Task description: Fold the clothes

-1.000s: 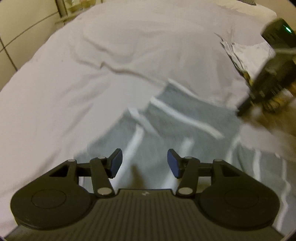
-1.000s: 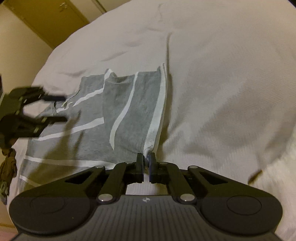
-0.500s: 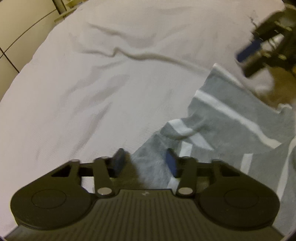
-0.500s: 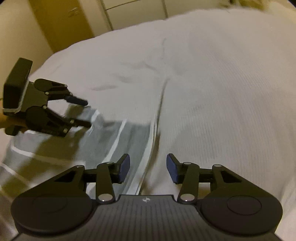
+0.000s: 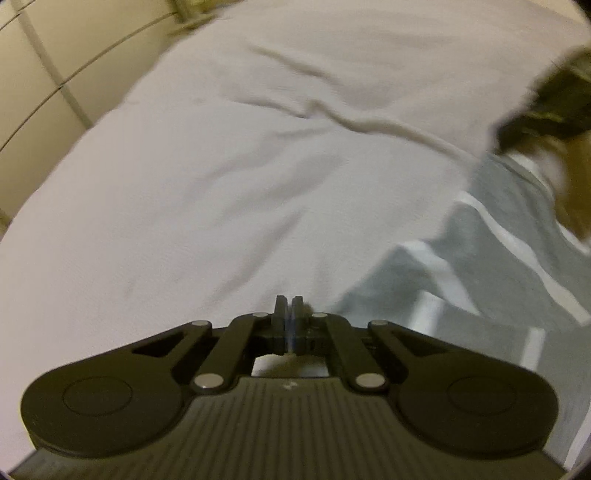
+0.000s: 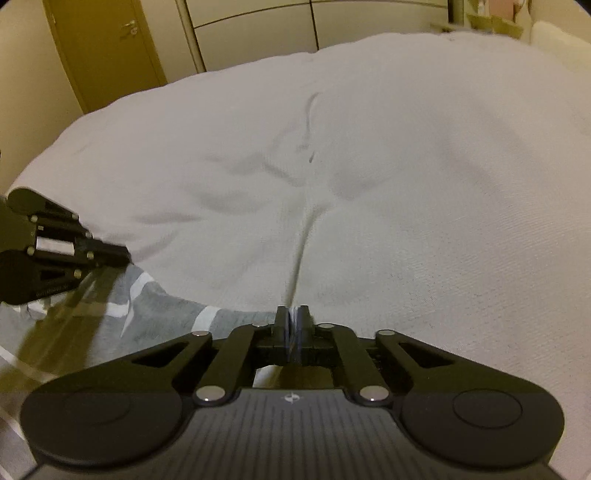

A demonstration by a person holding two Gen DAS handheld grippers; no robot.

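Left gripper: jaws have just been closing and are now drawn together, fingertips meeting at the grey garment's near corner; whether cloth is pinched between the pads cannot be told.

Right gripper: jaws have just been closing, now nearly together at the garment's far edge, with what looks like a thin fold of cloth between them.

Garment: grey with white stripes, lying rumpled on the white bedsheet.

Left wrist view: the garment lies to the right, and the other gripper is seen only as a dark blur at the upper right. Right wrist view: the garment lies low at the left with the left gripper above it; a brown door and pale cabinet panels are seen behind the bed.
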